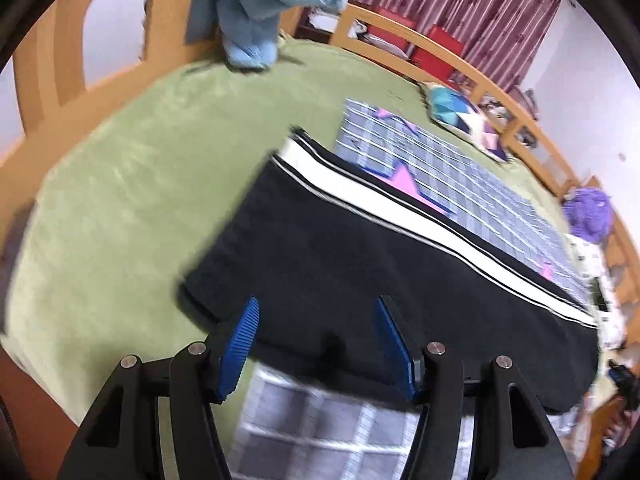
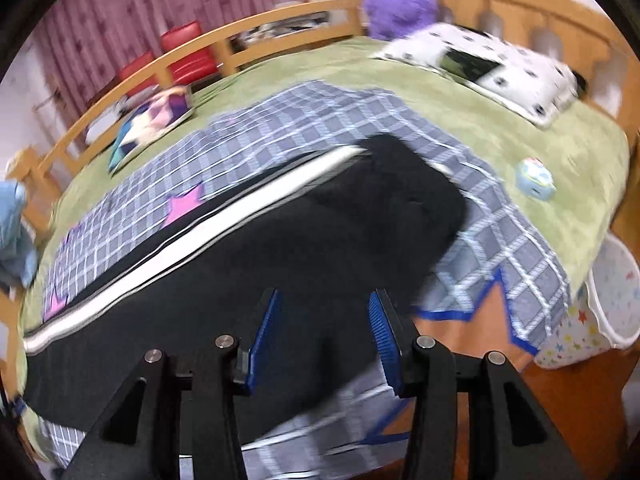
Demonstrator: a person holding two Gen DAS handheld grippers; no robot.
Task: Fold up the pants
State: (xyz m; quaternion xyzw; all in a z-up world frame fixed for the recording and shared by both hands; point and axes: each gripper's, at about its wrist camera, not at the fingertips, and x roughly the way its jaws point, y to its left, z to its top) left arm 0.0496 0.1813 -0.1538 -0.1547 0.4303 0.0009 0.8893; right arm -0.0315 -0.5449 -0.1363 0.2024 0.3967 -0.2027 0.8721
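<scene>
Black pants [image 1: 344, 256] with a white side stripe lie flat and lengthwise on a grey plaid cloth [image 1: 460, 184] on the bed. They also show in the right wrist view [image 2: 288, 256]. My left gripper [image 1: 316, 320] is open, its blue-padded fingers apart over the near edge of the pants at one end. My right gripper [image 2: 323, 312] is open over the near edge at the other end. Neither gripper holds any fabric.
A green blanket [image 1: 132, 184] covers the bed inside a wooden rail [image 1: 480, 84]. A blue plush [image 1: 256, 12], a patchwork pillow [image 2: 156, 120], a purple plush [image 2: 400, 4], a spotted white pillow [image 2: 500, 68] and a small toy [image 2: 534, 178] lie around. A white basket [image 2: 616, 292] stands beside the bed.
</scene>
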